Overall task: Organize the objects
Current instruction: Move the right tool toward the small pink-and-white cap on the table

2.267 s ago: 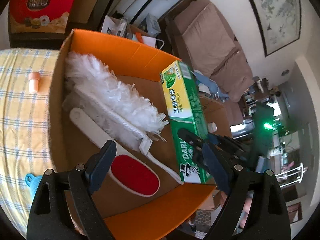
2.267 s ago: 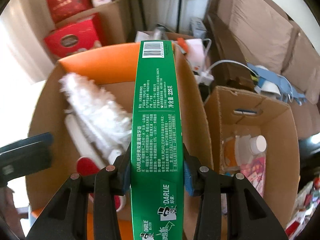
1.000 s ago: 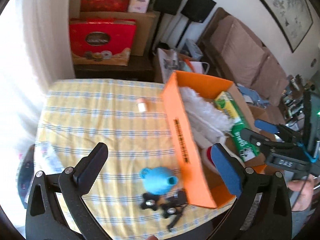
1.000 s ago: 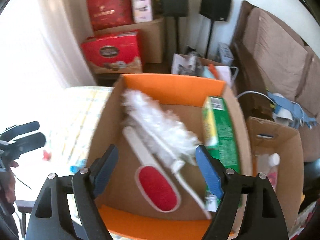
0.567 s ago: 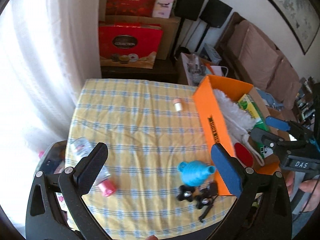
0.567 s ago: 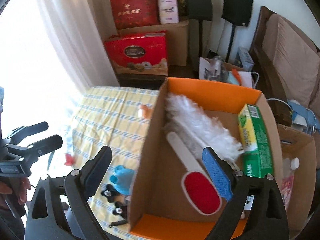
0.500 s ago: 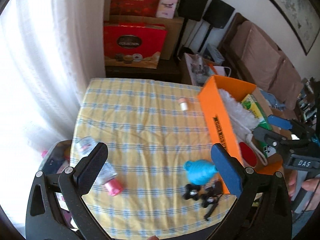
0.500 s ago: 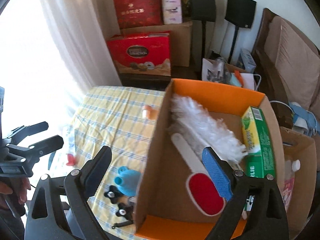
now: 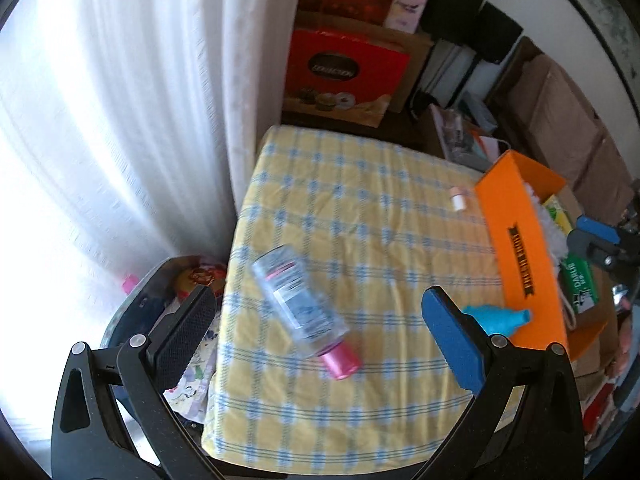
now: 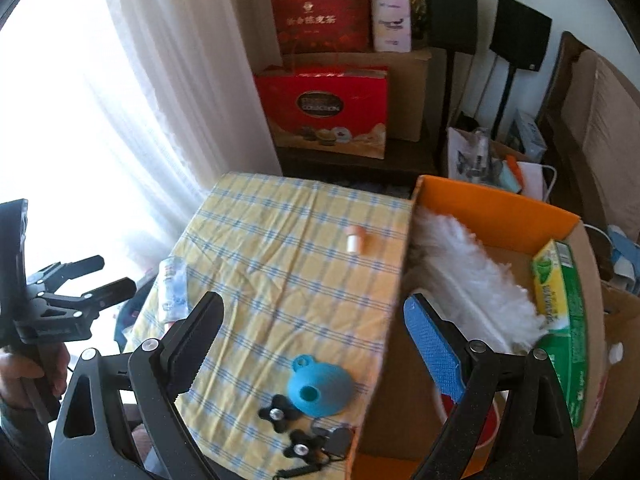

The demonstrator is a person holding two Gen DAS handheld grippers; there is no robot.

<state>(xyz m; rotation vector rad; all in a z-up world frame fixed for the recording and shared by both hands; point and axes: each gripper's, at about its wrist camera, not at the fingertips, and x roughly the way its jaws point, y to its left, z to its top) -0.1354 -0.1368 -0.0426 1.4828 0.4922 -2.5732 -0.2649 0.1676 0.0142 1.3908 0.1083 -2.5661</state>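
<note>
My left gripper [image 9: 316, 336] is open and empty above a clear bottle with a pink cap [image 9: 302, 302] that lies on the yellow checked tablecloth [image 9: 360, 220]. My right gripper [image 10: 316, 344] is open and empty above a blue funnel [image 10: 320, 390] and black clips [image 10: 296, 432]. The orange cardboard box [image 10: 492, 208] holds a white feather duster [image 10: 468, 272], a green toothpaste box [image 10: 560, 312] and a red lint brush [image 10: 484, 428]. A small peach-capped bottle [image 10: 354, 240] lies on the cloth near the box.
A white curtain [image 9: 140, 100] hangs at the left. A bin with colourful items [image 9: 192, 280] stands below the table's left edge. Red gift boxes [image 10: 324, 108] and speakers [image 10: 520, 40] stand behind the table. A second cardboard box [image 10: 620, 320] stands right of the orange one.
The right gripper let go of the toothpaste box in the orange box and pulled back. The left gripper swung left from the box to over the clear bottle.
</note>
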